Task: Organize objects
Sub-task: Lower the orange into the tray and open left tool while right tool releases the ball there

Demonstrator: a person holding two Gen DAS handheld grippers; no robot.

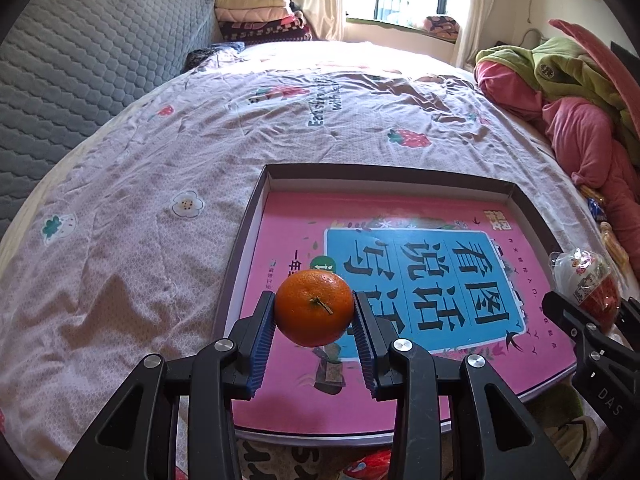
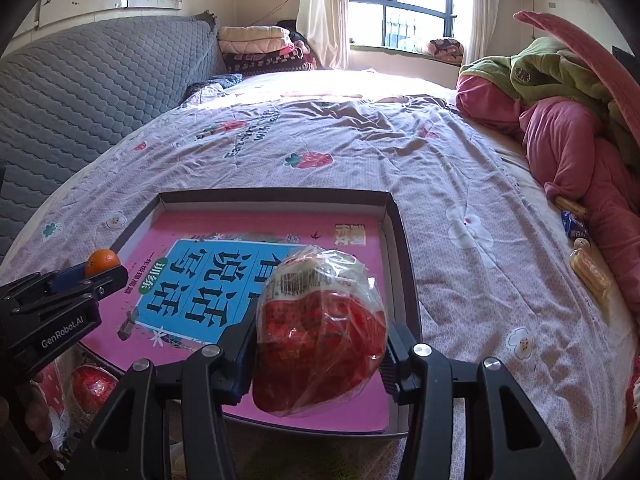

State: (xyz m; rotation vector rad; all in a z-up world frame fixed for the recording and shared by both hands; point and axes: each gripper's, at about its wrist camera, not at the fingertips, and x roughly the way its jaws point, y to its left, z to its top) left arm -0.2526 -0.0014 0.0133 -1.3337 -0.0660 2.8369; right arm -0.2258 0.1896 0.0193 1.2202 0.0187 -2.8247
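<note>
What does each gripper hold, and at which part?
The left gripper clamps the orange at its two sides. The right gripper clamps the red plastic-wrapped packet at its lower sides.

Someone's bedroom at home: big bed (image 1: 200, 160) with a strawberry-print quilt, folded blankets (image 1: 256, 12) stacked by the curtained window (image 2: 400, 4), clothes (image 2: 560, 120) heaped alongside.

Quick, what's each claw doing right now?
Left claw: shut on the round orange tangerine.
Right claw: shut on the red snack in crinkly clear plastic wrap.
</note>
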